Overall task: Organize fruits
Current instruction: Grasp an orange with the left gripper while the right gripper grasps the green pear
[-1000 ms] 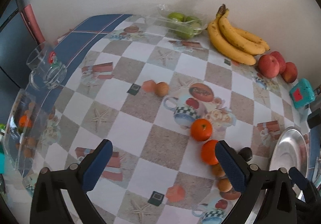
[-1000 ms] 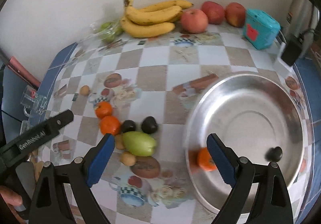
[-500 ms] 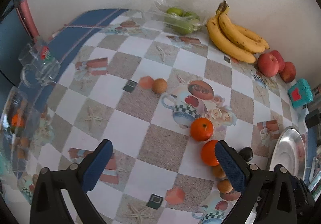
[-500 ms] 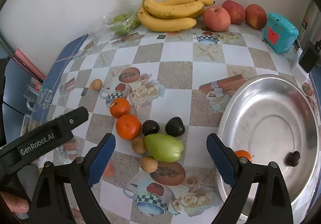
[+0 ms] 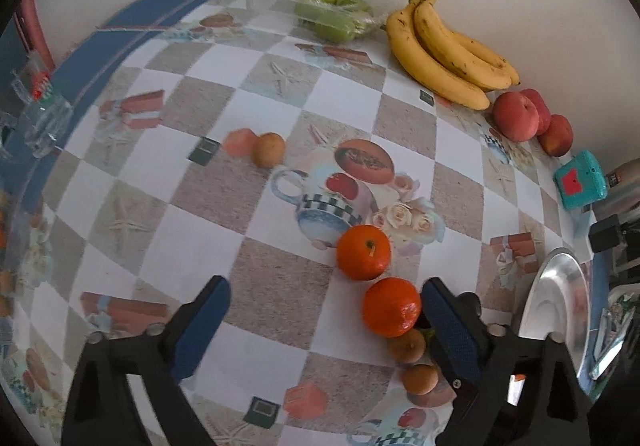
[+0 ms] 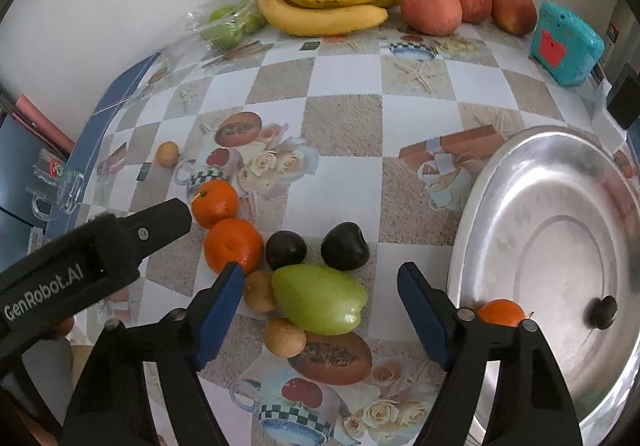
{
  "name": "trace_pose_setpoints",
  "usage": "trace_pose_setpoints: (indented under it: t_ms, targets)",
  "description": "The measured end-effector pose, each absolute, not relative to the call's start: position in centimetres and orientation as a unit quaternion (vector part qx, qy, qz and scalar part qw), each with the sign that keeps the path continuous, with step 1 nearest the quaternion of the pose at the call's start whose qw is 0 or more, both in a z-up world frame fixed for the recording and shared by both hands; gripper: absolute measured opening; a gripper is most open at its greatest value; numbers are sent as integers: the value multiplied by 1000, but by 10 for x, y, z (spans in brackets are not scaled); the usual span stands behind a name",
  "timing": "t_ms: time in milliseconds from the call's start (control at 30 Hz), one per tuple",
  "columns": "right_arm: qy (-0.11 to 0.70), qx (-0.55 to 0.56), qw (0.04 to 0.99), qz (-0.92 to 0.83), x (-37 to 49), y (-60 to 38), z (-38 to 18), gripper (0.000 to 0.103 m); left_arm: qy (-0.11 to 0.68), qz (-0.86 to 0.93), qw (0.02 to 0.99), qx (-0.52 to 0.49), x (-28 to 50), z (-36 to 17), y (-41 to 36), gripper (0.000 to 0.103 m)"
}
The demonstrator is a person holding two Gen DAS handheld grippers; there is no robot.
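My right gripper [image 6: 320, 286] is open and empty, jaws either side of a green fruit [image 6: 319, 299] on the patterned table. Two dark fruits [image 6: 286, 249] [image 6: 345, 246] lie just beyond it, two oranges [image 6: 233, 245] [image 6: 215, 203] to the left, small brown fruits [image 6: 284, 337] beside it. The silver bowl [image 6: 500, 182] on the right holds an orange [image 6: 501, 312] and a small dark fruit [image 6: 604, 311]. My left gripper [image 5: 325, 310] is open and empty, its right finger beside the nearer orange [image 5: 391, 307]; the other orange [image 5: 363, 252] lies beyond.
Bananas [image 6: 332, 2], three red apples [image 6: 431, 8] and bagged green fruits [image 6: 228, 26] lie along the back wall. A teal box [image 6: 566, 43] stands at the back right. A lone brown fruit [image 5: 269, 155] sits mid-table. A glass mug [image 5: 38, 118] stands at the left edge.
Both grippers moved forward and lower toward the fruit cluster. The right gripper shifted left from the bowl to over the green fruit. The orange and dark fruit in the bowl settled.
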State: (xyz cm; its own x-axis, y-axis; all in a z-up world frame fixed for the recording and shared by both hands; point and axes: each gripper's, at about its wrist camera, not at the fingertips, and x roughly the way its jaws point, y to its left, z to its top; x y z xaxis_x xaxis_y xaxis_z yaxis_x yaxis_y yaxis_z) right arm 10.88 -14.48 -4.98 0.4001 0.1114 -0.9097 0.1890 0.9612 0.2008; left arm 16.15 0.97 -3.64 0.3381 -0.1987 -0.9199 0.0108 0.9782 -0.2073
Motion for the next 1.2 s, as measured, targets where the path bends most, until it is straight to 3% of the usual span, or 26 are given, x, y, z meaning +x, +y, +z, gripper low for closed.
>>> trace_pose_setpoints:
  t_ms: [467,900,1200]
  targets:
    - [560,175,810,-26,111,-153,-65,70,599,-100,789,-94,165,-57,-12,75]
    - [558,192,807,-12,110,-153,-65,59,611,-132,769,-136,163,-66,-15,42]
    - [558,195,807,-11,110,-153,-65,58,612,-127,768,-141,163,-65,-14,41]
